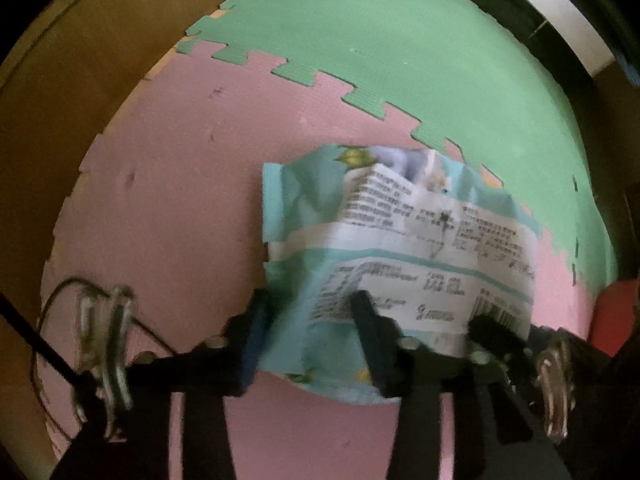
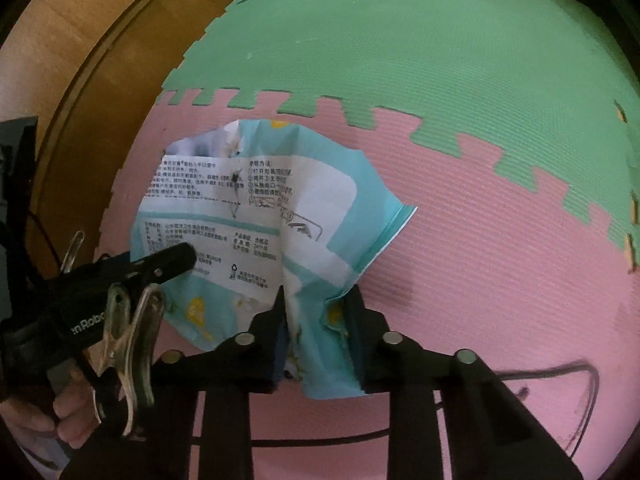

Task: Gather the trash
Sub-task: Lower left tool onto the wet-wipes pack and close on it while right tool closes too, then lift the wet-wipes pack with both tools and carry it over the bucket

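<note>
Where both grippers pinch it, crumpled wrapper (image 2: 256,216) flat, lengthwise across pink mat (image 2: 480,280).

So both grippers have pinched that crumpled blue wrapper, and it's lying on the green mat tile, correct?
Not quite. The left gripper and the right gripper are both pinched on the crumpled blue wrapper, but the right wrist view shows it over the pink mat tile. The green mat tile starts beyond the toothed seam, past the wrapper.
</note>
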`<state>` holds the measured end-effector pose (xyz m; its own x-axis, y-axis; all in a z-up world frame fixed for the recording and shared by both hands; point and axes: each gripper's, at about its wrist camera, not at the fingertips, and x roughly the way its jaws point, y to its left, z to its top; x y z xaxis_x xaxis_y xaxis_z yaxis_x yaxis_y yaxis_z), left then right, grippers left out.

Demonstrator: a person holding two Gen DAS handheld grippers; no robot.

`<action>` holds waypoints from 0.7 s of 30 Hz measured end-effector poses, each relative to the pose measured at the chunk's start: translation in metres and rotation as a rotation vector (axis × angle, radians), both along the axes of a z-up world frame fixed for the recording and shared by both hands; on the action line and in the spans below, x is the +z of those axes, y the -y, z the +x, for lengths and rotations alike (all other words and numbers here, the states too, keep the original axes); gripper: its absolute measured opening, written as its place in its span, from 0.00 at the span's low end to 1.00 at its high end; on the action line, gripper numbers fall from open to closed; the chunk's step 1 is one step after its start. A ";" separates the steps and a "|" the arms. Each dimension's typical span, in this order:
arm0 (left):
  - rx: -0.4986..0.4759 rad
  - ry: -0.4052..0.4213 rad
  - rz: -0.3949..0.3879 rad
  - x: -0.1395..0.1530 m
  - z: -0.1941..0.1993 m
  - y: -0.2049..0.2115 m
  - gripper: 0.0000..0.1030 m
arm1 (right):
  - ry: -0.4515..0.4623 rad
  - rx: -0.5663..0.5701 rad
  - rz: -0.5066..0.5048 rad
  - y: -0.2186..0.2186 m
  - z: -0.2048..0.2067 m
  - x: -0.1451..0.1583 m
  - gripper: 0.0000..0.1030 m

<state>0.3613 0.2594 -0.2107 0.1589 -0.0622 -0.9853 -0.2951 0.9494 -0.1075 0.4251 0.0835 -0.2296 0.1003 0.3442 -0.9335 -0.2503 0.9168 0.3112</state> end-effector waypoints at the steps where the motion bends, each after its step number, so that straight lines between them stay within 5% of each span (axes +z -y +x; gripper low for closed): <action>1: -0.006 0.000 -0.001 0.004 -0.002 0.004 0.28 | 0.008 0.000 -0.007 0.005 -0.002 0.004 0.22; 7: -0.051 0.037 -0.015 0.050 -0.017 0.028 0.26 | 0.037 -0.011 0.022 0.034 -0.015 0.035 0.21; 21: -0.217 0.104 0.012 0.192 -0.011 0.142 0.26 | 0.116 -0.118 0.104 0.144 -0.048 0.164 0.21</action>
